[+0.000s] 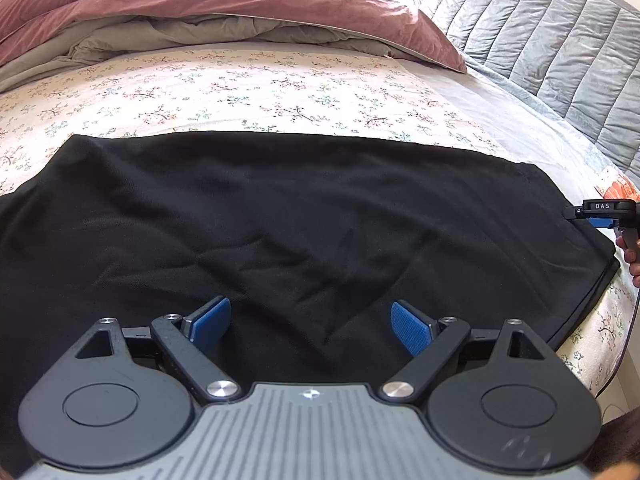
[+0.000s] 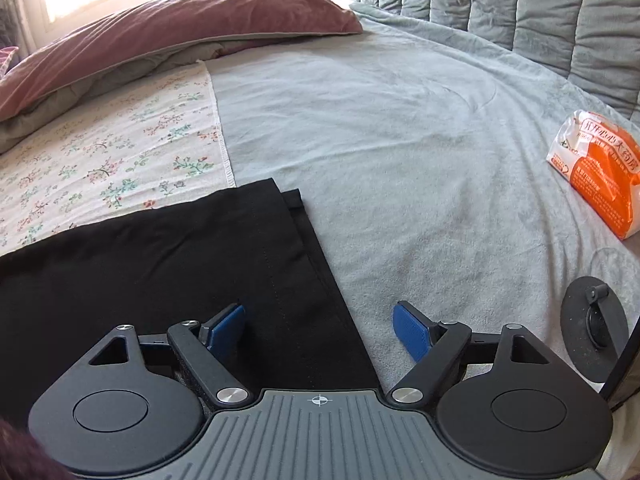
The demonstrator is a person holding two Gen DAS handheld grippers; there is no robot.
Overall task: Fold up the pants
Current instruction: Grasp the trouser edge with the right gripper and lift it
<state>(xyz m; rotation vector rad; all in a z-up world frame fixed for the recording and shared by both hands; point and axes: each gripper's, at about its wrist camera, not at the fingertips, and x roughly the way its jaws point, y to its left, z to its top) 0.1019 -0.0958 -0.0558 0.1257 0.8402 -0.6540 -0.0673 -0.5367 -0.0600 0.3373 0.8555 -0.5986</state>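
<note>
Black pants lie spread flat across the bed, lightly wrinkled. My left gripper hovers over their near middle with its blue pads wide apart and nothing between them. In the right wrist view one end of the pants shows a stitched hem running diagonally. My right gripper is open and straddles that hem edge, left pad over black cloth, right pad over the grey sheet. The right gripper also shows at the far right edge of the left wrist view, with a hand on its handle.
A floral sheet and a grey sheet cover the bed. A pink and grey duvet is bunched at the back. A padded grey headboard stands at right. An orange and white packet lies on the grey sheet.
</note>
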